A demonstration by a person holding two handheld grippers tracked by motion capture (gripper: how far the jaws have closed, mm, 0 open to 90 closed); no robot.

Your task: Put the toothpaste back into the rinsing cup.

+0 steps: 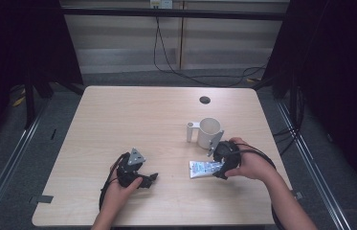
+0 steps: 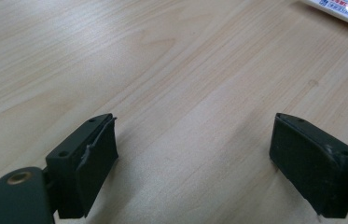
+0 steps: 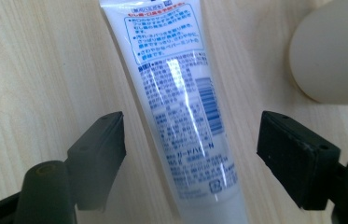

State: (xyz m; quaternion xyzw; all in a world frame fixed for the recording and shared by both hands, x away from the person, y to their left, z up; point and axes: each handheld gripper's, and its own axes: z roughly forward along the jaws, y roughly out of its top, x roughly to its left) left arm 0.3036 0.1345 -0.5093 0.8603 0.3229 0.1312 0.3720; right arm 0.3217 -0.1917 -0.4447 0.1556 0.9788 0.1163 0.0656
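Two bare forearms and two black hand-held grippers

We see no sleeves on either forearm. The left gripper is a black body carrying a grey three-cornered plate dotted with small dark screw heads, and a black cable loops from it. The right gripper is black too, with a grey plate and black cables arching over the right hand. In the gripper views each jaw ends in a blocky, dark, matte pad with two small holes in its top face, hinged on a brass-coloured pivot pin.
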